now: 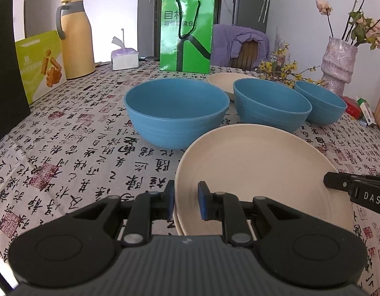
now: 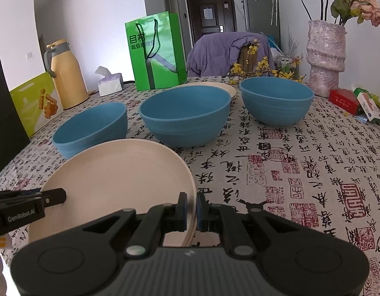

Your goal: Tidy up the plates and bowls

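Note:
A stack of cream plates (image 1: 259, 170) lies on the patterned tablecloth close in front, also in the right wrist view (image 2: 123, 172). My left gripper (image 1: 186, 202) is open, its fingers straddling the stack's left rim. My right gripper (image 2: 192, 209) is shut on the top plate's right rim. Three blue bowls stand behind: a large one (image 1: 175, 111), a middle one (image 1: 271, 106) and a small one (image 1: 320, 103). Another cream plate (image 1: 229, 80) lies behind the bowls.
At the back stand a green paper bag (image 1: 186, 33), a yellow thermos (image 1: 75, 37), a tissue pack (image 1: 124, 59) and a green box (image 1: 40, 64). A pink vase with flowers (image 1: 338, 61) and small boxes (image 1: 360, 108) are at the right. A draped chair (image 1: 239, 45) stands beyond the table.

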